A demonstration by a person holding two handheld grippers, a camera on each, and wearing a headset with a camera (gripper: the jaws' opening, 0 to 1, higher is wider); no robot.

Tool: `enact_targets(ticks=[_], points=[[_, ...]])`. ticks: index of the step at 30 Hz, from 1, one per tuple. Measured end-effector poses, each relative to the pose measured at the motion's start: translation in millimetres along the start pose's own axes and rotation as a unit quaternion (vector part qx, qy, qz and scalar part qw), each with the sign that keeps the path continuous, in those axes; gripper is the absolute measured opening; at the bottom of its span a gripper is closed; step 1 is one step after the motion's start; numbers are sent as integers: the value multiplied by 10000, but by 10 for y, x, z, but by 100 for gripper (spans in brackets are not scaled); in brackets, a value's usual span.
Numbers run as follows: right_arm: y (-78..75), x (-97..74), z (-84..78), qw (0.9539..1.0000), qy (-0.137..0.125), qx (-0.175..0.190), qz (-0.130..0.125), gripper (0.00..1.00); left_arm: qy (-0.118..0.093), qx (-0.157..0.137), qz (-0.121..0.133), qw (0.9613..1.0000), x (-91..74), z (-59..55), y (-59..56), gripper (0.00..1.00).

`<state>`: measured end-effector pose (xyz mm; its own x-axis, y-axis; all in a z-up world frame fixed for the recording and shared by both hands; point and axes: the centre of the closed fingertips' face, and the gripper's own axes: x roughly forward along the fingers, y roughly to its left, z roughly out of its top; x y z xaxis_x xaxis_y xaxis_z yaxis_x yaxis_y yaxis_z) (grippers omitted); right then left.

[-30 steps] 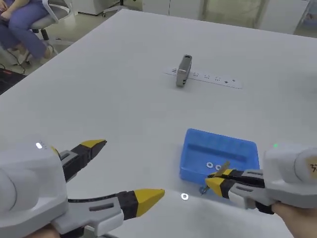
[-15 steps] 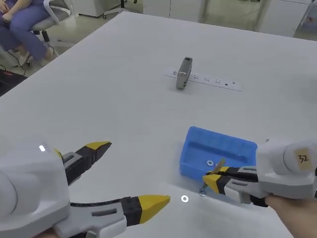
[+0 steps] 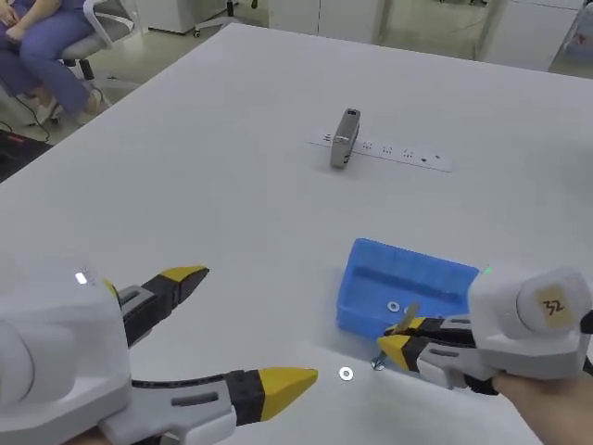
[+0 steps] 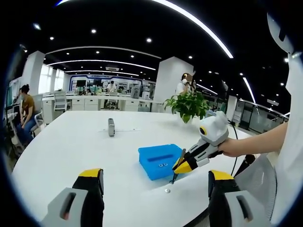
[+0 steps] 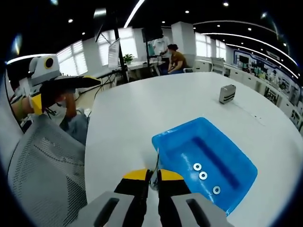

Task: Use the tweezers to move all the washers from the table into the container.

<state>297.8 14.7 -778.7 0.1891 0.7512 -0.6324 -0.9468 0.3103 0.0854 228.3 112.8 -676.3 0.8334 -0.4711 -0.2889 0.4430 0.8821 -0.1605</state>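
Against a second ago the right gripper (image 3: 393, 347) has slid a little left and nearer, so in the head view its body covers more of the near right part of the blue container (image 3: 366, 278), and one washer inside shows there where two showed before; the container, the loose washer (image 3: 346, 374) and the left gripper (image 3: 236, 326) lie as they did. The right gripper's jaws are pressed nearly together on the tweezers (image 5: 155, 166), which stick out ahead of the yellow tips with their point low over the table (image 3: 232, 185), just off the container's near left corner; whether the point touches the table cannot be told. The loose washer lies flat on the table just left of that point, apart from it and from the container. The left gripper sits at the near left with its jaws spread wide and nothing between them. In the right gripper view the container holds three washers (image 5: 203, 175) in a short row on its floor. Far across the table lies a power strip (image 3: 398, 150) with a grey block (image 3: 345, 137) at its left end
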Motion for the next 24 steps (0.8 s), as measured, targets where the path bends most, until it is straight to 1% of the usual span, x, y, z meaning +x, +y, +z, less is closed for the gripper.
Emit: enact_targets(ticks=[3, 5, 9, 11, 14, 15, 16, 17, 19, 22, 24], points=[[45, 5, -3, 9993, 88, -360, 51, 3, -15, -11, 12, 10000, -6, -2, 11, 93], [79, 12, 3, 9993, 104, -365, 72, 2, -7, 1, 24, 10000, -9, -6, 18, 93], [122, -6, 102, 9994, -70, -265, 223, 2, -27, -16, 49, 10000, -19, 1, 35, 93], [144, -32, 182, 9991, -139, -266, 300, 3, -28, -16, 49, 10000, -24, -3, 43, 93], [193, -78, 338, 9979, -325, -278, 478, 3, -15, -14, 59, 10000, -25, -10, 45, 93], [220, -100, 410, 9970, -413, -307, 584, 3, -15, -17, 59, 10000, -25, -11, 44, 93], [230, -116, 455, 9964, -462, -323, 636, 3, -15, -22, 61, 10000, -25, -13, 44, 93], [264, -140, 528, 9947, -547, -387, 775, 3, -15, -22, 61, 10000, -26, -14, 46, 93], [291, -181, 618, 9928, -604, -480, 919, 3, -21, -23, 63, 10000, -27, -15, 50, 93], [293, -239, 733, 9904, -625, -746, 983, 3, -33, -17, 61, 10000, -26, -4, 41, 93], [251, -263, 795, 9903, -629, -833, 912, 3, -30, -14, 63, 10000, -28, -7, 47, 92]])
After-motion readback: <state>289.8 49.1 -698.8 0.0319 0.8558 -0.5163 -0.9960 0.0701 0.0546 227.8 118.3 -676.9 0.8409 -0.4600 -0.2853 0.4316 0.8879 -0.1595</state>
